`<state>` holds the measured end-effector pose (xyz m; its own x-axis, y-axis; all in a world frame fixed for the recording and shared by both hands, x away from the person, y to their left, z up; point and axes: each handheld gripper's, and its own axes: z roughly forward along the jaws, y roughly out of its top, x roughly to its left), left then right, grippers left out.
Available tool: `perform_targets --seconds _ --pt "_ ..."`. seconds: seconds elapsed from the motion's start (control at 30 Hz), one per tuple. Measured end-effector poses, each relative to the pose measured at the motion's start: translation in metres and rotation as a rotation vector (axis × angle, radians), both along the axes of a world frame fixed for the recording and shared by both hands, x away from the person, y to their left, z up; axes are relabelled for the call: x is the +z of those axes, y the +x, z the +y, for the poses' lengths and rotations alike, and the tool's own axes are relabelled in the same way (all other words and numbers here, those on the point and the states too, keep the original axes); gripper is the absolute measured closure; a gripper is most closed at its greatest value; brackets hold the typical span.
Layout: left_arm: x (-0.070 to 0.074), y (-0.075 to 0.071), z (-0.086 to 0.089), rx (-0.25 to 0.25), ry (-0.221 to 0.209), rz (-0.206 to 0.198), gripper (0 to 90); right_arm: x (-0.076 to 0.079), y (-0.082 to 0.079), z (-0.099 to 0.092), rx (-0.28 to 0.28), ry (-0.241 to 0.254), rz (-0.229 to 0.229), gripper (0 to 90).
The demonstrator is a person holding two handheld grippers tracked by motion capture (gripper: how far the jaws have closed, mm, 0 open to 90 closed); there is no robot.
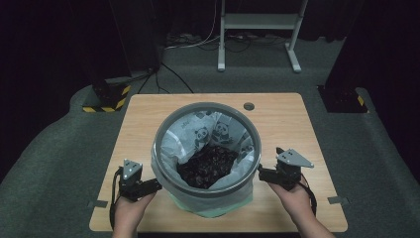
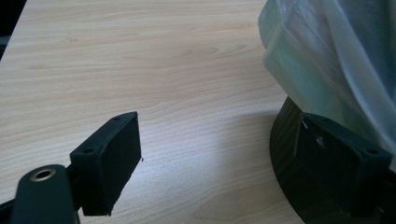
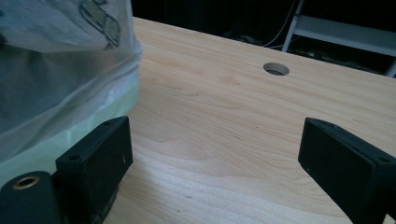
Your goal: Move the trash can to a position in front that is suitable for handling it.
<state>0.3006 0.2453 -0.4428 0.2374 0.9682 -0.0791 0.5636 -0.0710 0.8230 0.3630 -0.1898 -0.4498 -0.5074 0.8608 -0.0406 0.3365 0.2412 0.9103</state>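
Item: grey bin with panda-print liner bag, holding dark waste; the film looks thin, slippery and tear-prone. I would pinch its overhanging skirt below the rim. My left gripper and right gripper flank it, jaws wide apart, holding nothing.

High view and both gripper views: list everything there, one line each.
Bin: one, grey, middle of table.
Bin liner: one, translucent with panda print, folded over the bin's rim.
Dark waste: one heap, black-brown, inside the liner.
Table: one, light wood, with a round hole near the far edge.
White frame: one, on the floor behind the table.
Left gripper: black, open, at the bin's left side.
Right gripper: black, open, at the bin's right side.
Hands: two, at the near edge.
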Motion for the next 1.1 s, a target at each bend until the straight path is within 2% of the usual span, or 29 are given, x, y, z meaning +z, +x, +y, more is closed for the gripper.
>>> perform_targets --seconds 0.23,0.37,0.6,0.77,1.1 --pt "0.004 -0.001 -0.004 -0.025 -0.019 0.000 14.7 0.002 -0.004 0.006 0.017 -0.009 -0.008 9.6" --pt "0.003 0.000 -0.008 -0.037 0.002 0.004 14.8 0.003 -0.005 0.008 0.024 -0.031 -0.023 9.6" --pt "0.004 0.000 -0.012 -0.059 0.011 0.003 14.8 0.003 -0.007 0.010 0.035 -0.032 -0.023 9.6" --pt "0.003 0.000 -0.017 -0.077 0.025 -0.001 14.8 0.002 -0.008 0.014 0.051 -0.051 -0.032 9.7" --pt "0.003 0.001 -0.020 -0.075 0.033 -0.007 15.2 0.000 -0.009 0.017 0.065 -0.065 -0.031 9.7"
